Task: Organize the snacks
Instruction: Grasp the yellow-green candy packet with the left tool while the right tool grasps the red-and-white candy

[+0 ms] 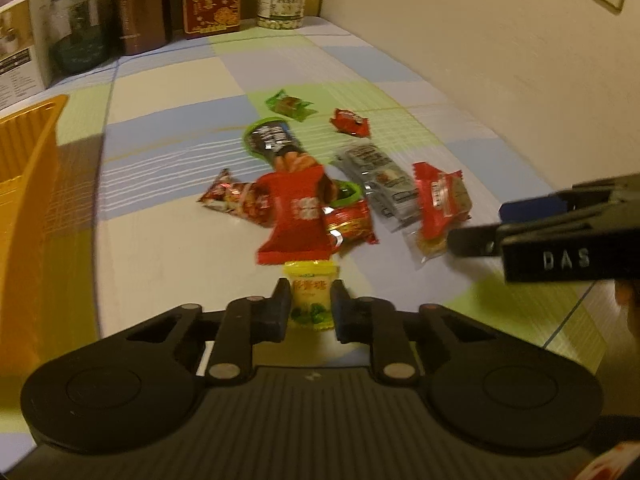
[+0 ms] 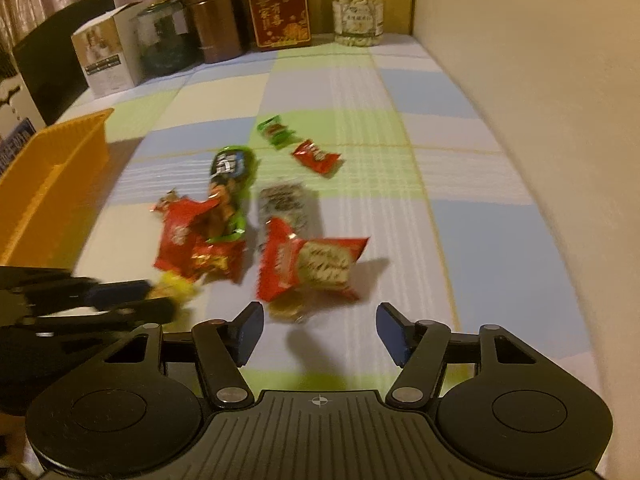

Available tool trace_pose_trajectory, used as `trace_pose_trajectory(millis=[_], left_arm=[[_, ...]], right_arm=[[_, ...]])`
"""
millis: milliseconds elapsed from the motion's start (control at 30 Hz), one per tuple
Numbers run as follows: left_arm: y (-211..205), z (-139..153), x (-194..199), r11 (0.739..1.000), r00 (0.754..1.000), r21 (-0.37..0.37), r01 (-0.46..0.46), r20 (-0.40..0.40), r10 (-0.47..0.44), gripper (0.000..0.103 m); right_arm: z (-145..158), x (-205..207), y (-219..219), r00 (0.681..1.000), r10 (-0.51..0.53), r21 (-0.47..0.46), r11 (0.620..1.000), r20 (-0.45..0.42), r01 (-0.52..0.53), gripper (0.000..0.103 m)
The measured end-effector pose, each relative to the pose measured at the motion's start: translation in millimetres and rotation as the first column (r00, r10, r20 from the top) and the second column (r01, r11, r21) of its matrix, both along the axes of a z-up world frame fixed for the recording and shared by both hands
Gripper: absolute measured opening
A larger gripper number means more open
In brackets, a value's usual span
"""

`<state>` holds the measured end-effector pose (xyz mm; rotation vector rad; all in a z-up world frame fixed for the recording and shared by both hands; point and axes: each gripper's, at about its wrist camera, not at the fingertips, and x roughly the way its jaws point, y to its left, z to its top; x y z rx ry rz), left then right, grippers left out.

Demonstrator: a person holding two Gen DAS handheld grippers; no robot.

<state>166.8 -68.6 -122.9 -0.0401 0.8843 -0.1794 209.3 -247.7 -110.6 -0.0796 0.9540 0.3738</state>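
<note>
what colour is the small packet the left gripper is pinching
Yellow, with green print near its bottom. The small packet shows best in the left wrist view, between the left gripper fingers.

Glossy, crinkled plastic wrappers (image 1: 294, 216); matt checked cloth (image 2: 340, 92) over the worktop; ribbed yellow plastic basket (image 2: 52, 176); clear plastic jar (image 2: 357, 14); brushed brown metal canister (image 2: 214, 20); matt cardboard box (image 2: 106, 56).

yellow packet (image 1: 311, 300) | red packs (image 1: 298, 216) | orange basket (image 1: 24, 168) | tablecloth (image 1: 168, 128) blue/green/cream checks
</note>
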Motion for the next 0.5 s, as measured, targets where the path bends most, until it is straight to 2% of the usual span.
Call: trace_pose_trajectory(millis=[233,433,500], left_arm=[[19.6,8.3,-16.8,0.998,0.999,-0.037,-0.044,0.013,0.044,0.017],[24.3,11.9,-23.7,0.996,0.998,-0.064,-0.054,0.012,0.055,0.017],[26.4,11.5,-24.9,0.995,0.998,-0.075,-0.059,0.009,0.06,0.017]], right_arm=[[-2.6,6.9,11.1,0.986,0.144,-0.169,0.977,0.085,-0.128,0.064],[-14.0,10.3,34.4,0.925,0.358,-0.286,0.906,0.128,-0.311,0.063],[-14.2,12.5,37.6,0.918,0.375,-0.29,0.899,0.126,-0.328,0.056]])
